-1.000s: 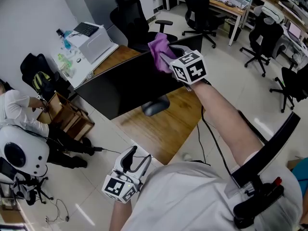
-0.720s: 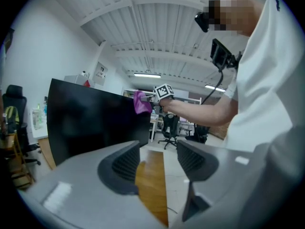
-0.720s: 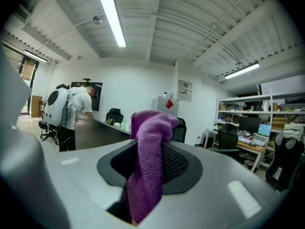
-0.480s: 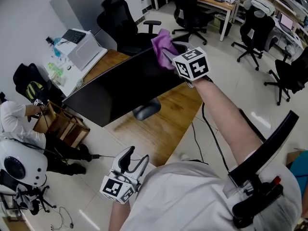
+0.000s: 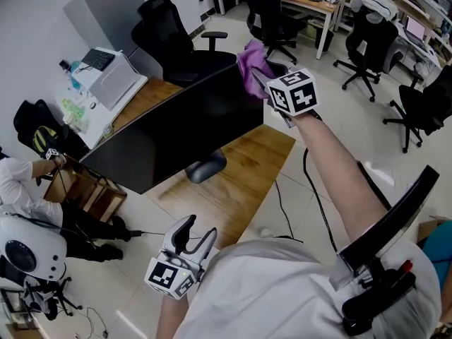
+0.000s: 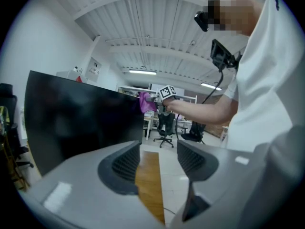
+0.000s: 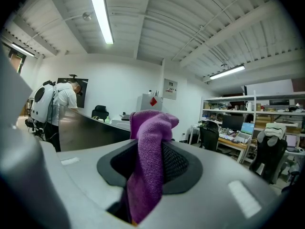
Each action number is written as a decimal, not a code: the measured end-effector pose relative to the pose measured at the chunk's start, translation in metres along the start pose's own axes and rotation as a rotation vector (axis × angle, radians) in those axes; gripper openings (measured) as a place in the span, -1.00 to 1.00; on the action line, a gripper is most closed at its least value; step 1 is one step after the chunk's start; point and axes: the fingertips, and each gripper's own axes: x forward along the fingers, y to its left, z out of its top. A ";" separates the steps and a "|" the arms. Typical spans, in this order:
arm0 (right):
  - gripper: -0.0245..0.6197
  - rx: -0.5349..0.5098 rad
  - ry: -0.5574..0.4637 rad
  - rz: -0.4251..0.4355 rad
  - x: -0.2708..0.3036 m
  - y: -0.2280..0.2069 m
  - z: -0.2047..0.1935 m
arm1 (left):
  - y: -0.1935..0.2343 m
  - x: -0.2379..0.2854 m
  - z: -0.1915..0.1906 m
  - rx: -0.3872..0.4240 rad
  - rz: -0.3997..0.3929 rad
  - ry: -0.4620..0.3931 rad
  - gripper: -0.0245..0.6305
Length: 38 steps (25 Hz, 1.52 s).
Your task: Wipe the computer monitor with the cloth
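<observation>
A large black monitor (image 5: 176,129) stands on a wooden desk (image 5: 240,171), its dark screen facing me. My right gripper (image 5: 263,83) is shut on a purple cloth (image 5: 252,66) and holds it at the monitor's upper right corner. In the right gripper view the cloth (image 7: 150,161) hangs pinched between the jaws, with the monitor (image 7: 90,130) to the left. My left gripper (image 5: 194,237) hangs low by my body, open and empty. In the left gripper view the monitor (image 6: 81,125) fills the left side, and the cloth (image 6: 145,101) shows at its far corner.
A white printer (image 5: 113,76) and bottles sit at the desk's far left end. A black office chair (image 5: 173,37) stands behind the monitor, with more chairs and desks at the right. A person in white (image 5: 21,175) crouches at the left by a wooden crate (image 5: 85,189).
My right gripper has carried the purple cloth rightward along the monitor's top edge toward its right corner. The left gripper has stayed low and still.
</observation>
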 end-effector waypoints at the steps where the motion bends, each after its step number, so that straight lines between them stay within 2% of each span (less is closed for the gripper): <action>1: -0.52 0.001 0.002 -0.007 -0.002 -0.006 -0.002 | -0.001 0.004 0.001 0.000 -0.002 0.002 -0.12; 6: -0.52 0.001 0.010 -0.033 -0.008 -0.034 -0.010 | -0.007 0.020 0.005 0.004 -0.010 0.009 -0.12; 10: -0.52 -0.005 0.024 -0.026 -0.009 -0.040 -0.020 | -0.013 0.029 0.007 0.007 -0.013 0.013 -0.12; 22: -0.52 0.013 0.077 0.020 0.001 -0.034 -0.064 | -0.020 0.034 0.008 0.011 0.026 0.036 -0.12; 38: -0.52 0.050 0.216 0.038 0.019 -0.019 -0.159 | -0.027 0.016 0.003 -0.010 0.090 0.074 -0.12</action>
